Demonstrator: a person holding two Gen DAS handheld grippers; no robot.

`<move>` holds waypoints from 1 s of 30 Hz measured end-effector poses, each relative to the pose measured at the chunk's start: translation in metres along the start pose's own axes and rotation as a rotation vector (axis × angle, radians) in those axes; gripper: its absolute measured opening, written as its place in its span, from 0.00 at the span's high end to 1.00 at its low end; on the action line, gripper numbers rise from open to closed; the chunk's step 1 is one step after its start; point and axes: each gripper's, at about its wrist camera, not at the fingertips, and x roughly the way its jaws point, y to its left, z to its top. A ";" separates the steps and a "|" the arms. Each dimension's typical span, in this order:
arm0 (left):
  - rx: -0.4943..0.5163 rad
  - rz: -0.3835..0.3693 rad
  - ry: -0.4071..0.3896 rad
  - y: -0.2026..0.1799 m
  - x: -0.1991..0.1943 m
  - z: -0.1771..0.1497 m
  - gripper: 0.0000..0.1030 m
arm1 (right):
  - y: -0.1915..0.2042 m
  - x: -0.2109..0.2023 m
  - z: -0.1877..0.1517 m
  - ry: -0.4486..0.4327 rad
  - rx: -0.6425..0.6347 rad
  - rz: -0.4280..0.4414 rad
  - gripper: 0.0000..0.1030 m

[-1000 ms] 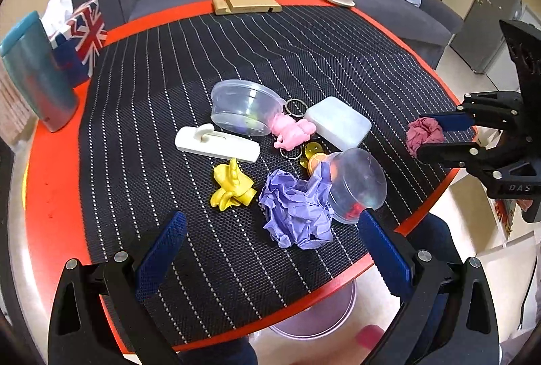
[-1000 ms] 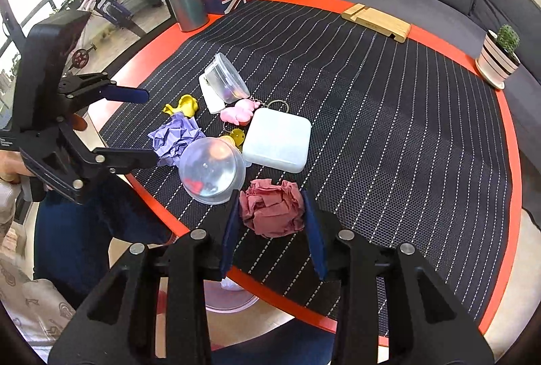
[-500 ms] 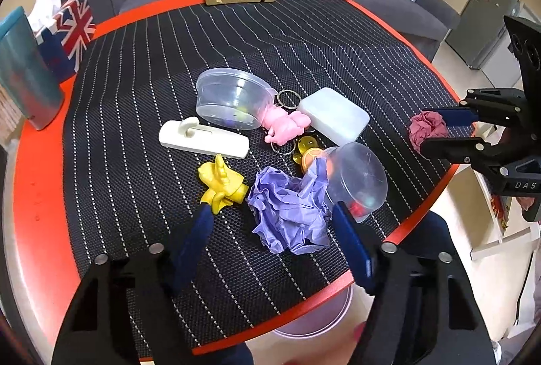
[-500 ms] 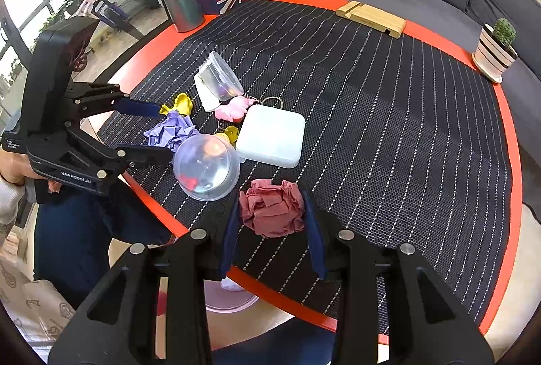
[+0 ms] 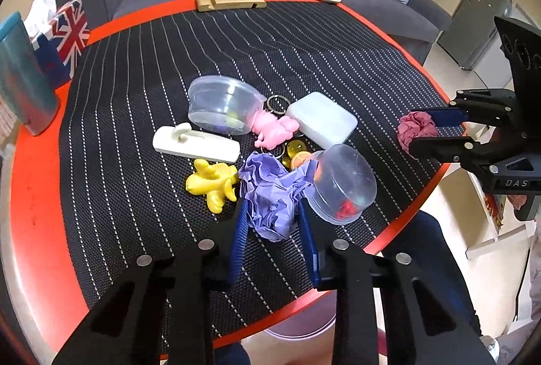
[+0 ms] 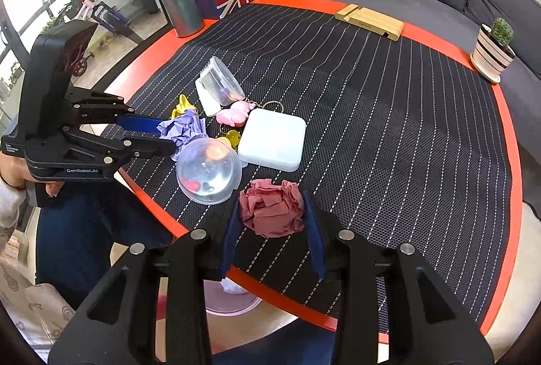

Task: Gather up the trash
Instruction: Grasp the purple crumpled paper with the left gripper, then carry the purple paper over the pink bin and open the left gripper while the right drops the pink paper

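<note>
Under the table edge at the bottom centre of both views, a pale purple bin [image 5: 297, 329] is glimpsed, mostly hidden by the table rim and gripper bodies; white contents are partly seen in the right wrist view, not identifiable

Left gripper [image 5: 272, 212]: jaws have just been closing and are now pressed onto the purple paper wad [image 5: 270, 192], lower centre of the left wrist view, resting on the black striped mat [image 5: 135, 196]

Right gripper [image 6: 270, 212]: jaws are clamped on the dark red paper wad [image 6: 272, 212], lower centre of the right wrist view, near the red table rim [image 6: 152, 192]

Clear tub on its side [image 5: 341, 185] is touching the purple wad; small red bits are seen inside, shape unclear. A second clear tub [image 5: 221, 104] is tipped, with small coloured items blurred inside

A hand [image 6: 13, 168] on the left gripper's handle is cut off at the left frame edge
</note>
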 end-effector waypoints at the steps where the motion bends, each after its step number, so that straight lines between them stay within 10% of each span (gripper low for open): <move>1: 0.002 0.000 -0.006 -0.001 -0.002 0.000 0.72 | 0.000 -0.001 0.000 -0.003 0.001 -0.001 0.65; 30: 0.063 -0.027 -0.104 -0.040 -0.078 -0.029 0.72 | 0.057 -0.054 -0.030 -0.086 -0.006 0.027 0.65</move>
